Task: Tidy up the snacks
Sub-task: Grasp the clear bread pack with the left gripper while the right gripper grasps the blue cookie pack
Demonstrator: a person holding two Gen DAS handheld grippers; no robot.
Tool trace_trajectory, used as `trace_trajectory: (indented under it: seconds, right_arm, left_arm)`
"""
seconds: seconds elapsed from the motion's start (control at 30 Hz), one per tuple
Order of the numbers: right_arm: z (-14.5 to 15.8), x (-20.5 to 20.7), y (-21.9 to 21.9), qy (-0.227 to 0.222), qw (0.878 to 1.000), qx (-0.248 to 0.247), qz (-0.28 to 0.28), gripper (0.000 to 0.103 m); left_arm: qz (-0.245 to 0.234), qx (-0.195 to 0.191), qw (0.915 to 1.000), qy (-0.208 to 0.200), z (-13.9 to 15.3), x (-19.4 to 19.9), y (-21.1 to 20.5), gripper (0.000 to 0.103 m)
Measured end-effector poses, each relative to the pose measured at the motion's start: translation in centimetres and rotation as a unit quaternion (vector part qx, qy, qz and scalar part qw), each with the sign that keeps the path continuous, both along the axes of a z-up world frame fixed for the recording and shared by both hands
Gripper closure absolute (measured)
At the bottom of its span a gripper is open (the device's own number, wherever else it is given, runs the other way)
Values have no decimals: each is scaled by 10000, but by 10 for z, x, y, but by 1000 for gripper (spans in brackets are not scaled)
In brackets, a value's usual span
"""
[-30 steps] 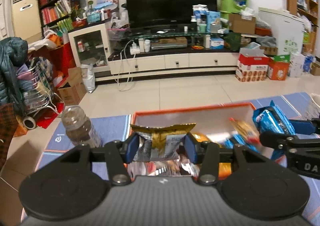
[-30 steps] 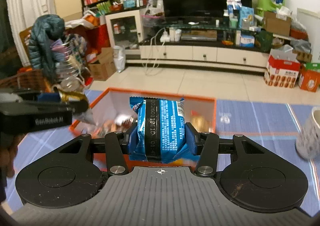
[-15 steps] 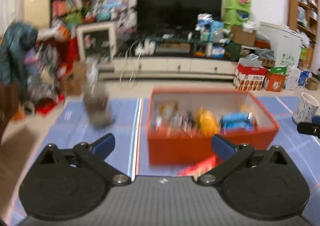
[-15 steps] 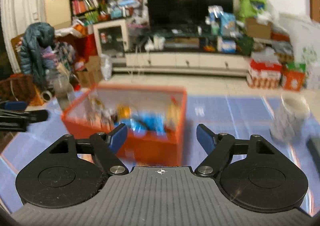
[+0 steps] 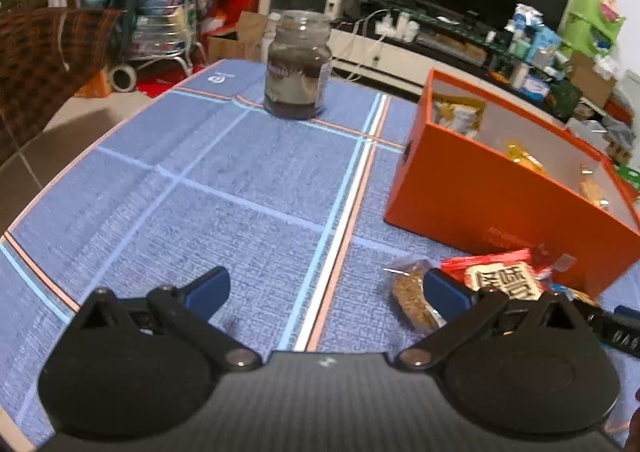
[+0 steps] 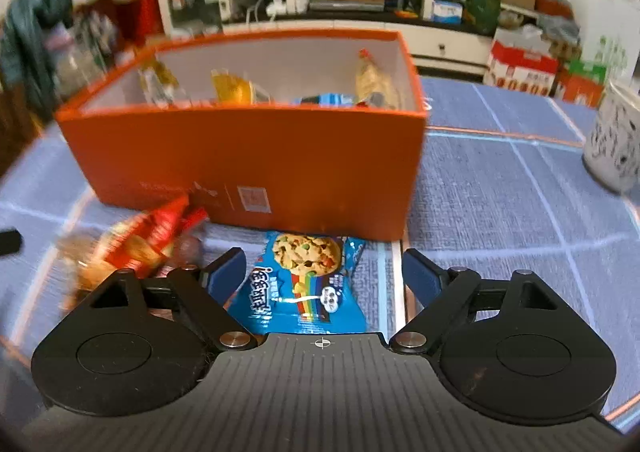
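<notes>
Blue tablecloth; blurred, perhaps red snack packet.

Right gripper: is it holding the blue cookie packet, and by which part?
No. The right gripper is opening; the blue cookie packet lies between its fingers, ungripped.

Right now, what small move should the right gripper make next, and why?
Probably ease down and close on the blue cookie packet: it lies on the table outside the orange box, between the opening jaws of the right gripper, untouched.
</notes>
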State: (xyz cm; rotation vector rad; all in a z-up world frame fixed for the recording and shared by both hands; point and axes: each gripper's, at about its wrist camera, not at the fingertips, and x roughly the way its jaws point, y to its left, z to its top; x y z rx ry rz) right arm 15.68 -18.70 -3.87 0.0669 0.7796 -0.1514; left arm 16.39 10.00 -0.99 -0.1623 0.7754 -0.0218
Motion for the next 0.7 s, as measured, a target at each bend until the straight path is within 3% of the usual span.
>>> trace_trajectory:
  seconds: [0.13,0.2,0.5,0.6,0.7]
  right_arm:
    - [-15,9,1,324,9994,108,86,35]
    - [-14,6,-4,334,9993,51,140,46]
    - [-13,-17,-34,274,9994,20,221,49]
    - [-13,-20,-38,289,9993,32,251,50]
    - [-12,-22,-40,323,9990,55,315,54]
  left_arm:
    - [142,-21,9997,188,-10,8,-9,1]
    - [284,-209,9987,359,-15,12,-13,1]
    - [374,-205,9981,443,-31,25,-38,1]
    - [197,-201,9989,385,-31,23,-38,9]
    - [-168,-337,9988,302,-27,18,-37,33]
